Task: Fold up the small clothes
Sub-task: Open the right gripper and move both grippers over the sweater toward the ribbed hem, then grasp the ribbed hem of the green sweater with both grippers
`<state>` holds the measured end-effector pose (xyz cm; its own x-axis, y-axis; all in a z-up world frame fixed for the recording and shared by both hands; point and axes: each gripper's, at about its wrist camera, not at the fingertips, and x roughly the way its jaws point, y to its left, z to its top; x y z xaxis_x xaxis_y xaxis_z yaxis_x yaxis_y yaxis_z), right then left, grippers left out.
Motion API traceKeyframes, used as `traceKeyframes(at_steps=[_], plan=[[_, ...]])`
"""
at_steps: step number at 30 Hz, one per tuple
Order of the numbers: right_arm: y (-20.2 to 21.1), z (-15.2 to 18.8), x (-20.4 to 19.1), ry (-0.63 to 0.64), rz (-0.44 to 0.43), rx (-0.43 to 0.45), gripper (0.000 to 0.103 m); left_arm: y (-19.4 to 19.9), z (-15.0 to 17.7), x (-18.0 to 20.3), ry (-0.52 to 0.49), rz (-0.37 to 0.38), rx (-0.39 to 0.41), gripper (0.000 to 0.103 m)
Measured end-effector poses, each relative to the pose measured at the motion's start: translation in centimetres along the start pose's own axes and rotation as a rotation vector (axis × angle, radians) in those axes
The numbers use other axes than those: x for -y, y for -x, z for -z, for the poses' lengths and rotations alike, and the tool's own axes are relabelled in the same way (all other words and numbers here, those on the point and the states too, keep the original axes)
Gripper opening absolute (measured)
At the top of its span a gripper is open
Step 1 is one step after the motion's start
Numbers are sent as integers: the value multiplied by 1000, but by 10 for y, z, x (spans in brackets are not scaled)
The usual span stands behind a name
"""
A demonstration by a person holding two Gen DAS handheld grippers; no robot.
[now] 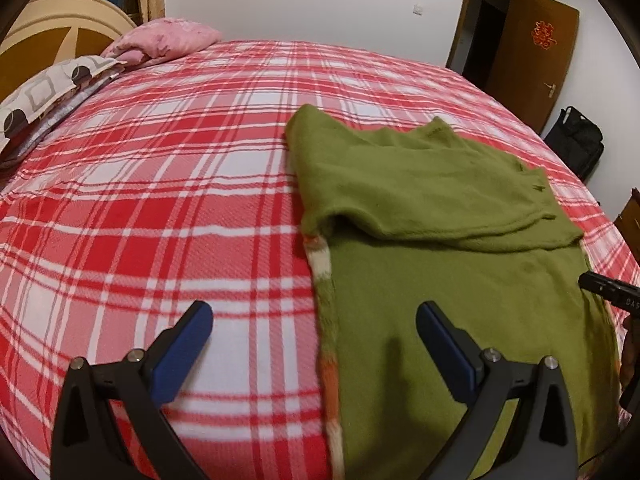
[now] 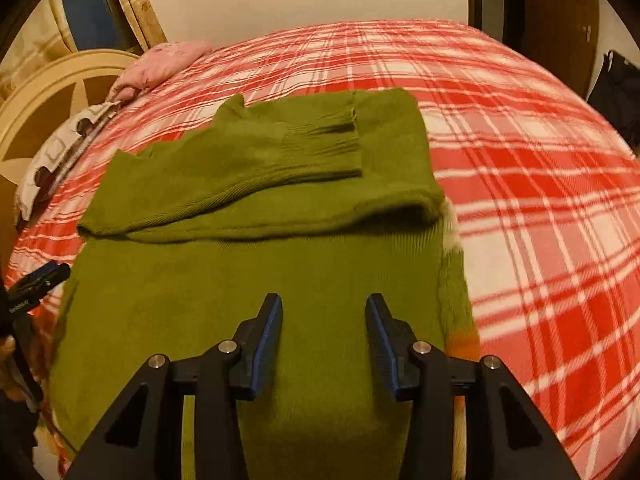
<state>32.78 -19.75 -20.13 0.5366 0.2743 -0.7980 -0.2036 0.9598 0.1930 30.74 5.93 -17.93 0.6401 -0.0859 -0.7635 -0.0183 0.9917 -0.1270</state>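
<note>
A green knit sweater (image 1: 440, 280) (image 2: 260, 288) lies flat on the red plaid bedspread (image 1: 160, 200) (image 2: 540, 200). Its sleeves are folded across the chest, and a ribbed cuff (image 2: 324, 144) lies on top. An orange and white striped edge (image 1: 320, 268) shows along one side. My left gripper (image 1: 314, 316) stands wide open over that side edge, pressing on nothing. My right gripper (image 2: 325, 308) hovers open over the lower body of the sweater with nothing between its pads. Each gripper's tip shows in the other view, the right gripper (image 1: 608, 292) at the right edge and the left gripper (image 2: 36, 284) at the left edge.
A pink pillow (image 1: 168, 38) and a patterned pillow (image 1: 44, 92) lie by the cream headboard (image 1: 60, 28). A brown door (image 1: 536, 52) and a black bag (image 1: 576, 140) stand beyond the bed's far right side.
</note>
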Motion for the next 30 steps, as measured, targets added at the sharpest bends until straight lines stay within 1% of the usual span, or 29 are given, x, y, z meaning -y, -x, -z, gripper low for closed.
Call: traceKeyframes(at_steps=[4, 7, 13, 19, 23, 26, 30], plan=[[7, 9, 0, 3, 15, 8, 46, 11, 12, 4, -1, 10, 1, 103], [15, 16, 0, -13, 6, 12, 46, 25, 22, 7, -2, 25, 9, 103], [33, 40, -2, 1, 10, 17, 46, 50, 42, 11, -27, 46, 18, 103], [53, 69, 4, -22, 14, 15, 46, 65, 71, 10, -9, 45, -6, 103], [65, 93, 8, -25, 32, 4, 46, 76, 91, 14, -22, 52, -21, 103], [74, 107, 8, -13, 58, 8, 46, 83, 106, 18, -29, 59, -32, 103], [88, 126, 9, -20, 54, 11, 46, 94, 129, 24, -20, 87, -54, 103]])
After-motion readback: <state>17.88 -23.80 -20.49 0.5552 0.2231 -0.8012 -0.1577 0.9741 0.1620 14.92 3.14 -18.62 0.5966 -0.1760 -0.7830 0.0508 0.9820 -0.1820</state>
